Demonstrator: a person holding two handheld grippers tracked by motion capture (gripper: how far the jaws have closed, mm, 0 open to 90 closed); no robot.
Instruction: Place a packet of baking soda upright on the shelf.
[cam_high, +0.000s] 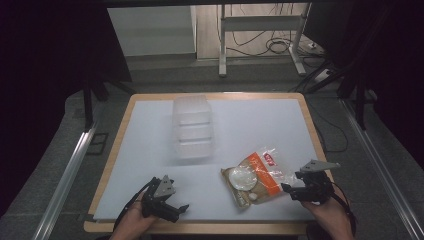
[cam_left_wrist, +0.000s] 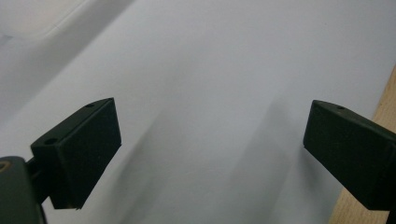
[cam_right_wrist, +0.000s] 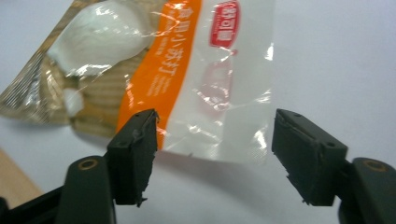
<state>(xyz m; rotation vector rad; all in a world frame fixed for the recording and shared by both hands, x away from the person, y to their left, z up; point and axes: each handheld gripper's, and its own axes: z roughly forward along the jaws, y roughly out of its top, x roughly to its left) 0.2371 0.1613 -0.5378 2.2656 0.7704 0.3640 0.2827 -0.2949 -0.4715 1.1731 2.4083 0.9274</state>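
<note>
An orange, brown and clear plastic bag (cam_high: 256, 176) with white powder inside lies flat at the front right of the white table sheet (cam_high: 250, 125). My right gripper (cam_high: 295, 189) is open just right of it. In the right gripper view the bag (cam_right_wrist: 187, 79) has its clear top edge between the spread jaws of that gripper (cam_right_wrist: 215, 154), untouched. My left gripper (cam_high: 176, 209) sits open at the front left, over bare sheet; in the left gripper view it (cam_left_wrist: 210, 154) has nothing between its jaws.
A clear plastic container (cam_high: 193, 126) with several compartments stands at the middle back of the sheet. The wooden table edge (cam_high: 200, 227) runs along the front, and shows by the right jaw as a wooden edge (cam_left_wrist: 385, 112). Metal rails and cables lie on the floor around.
</note>
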